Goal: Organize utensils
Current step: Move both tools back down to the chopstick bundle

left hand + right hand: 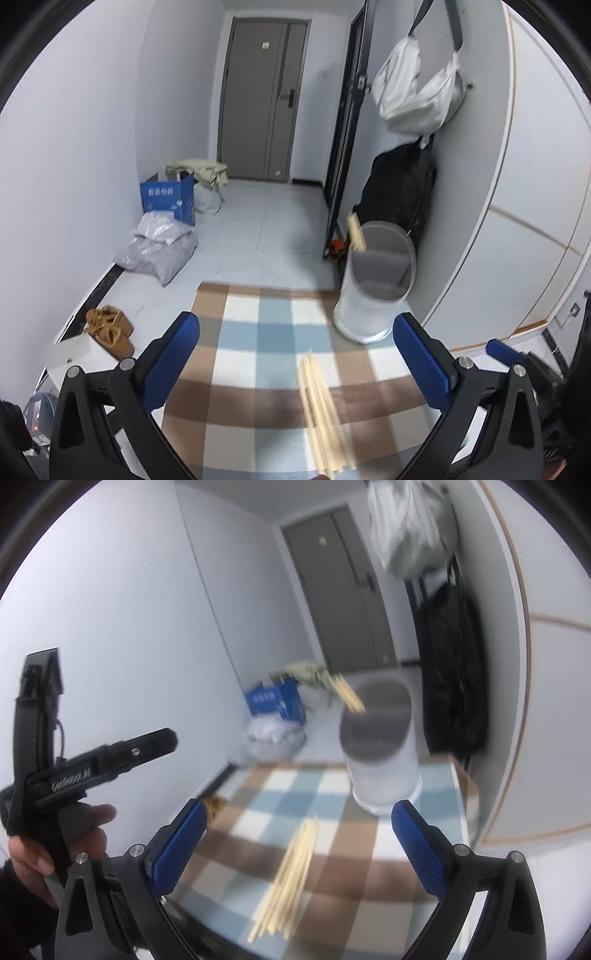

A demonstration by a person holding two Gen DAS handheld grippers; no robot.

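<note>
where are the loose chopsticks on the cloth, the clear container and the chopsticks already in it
loose chopsticks (323, 410), left wrist view, middle of the bundle
clear container (373, 295), left wrist view, front wall
chopsticks in container (356, 233), left wrist view, protruding ends

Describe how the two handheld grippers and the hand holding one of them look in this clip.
Both the left gripper and the right gripper have black angular frames with silver pivot bolts and blue textured pads. The right wrist view shows the left gripper's black body, white lettering on its side, with a thin black cable. The person's hand wraps its handle, a dark sleeve at the wrist.
</note>
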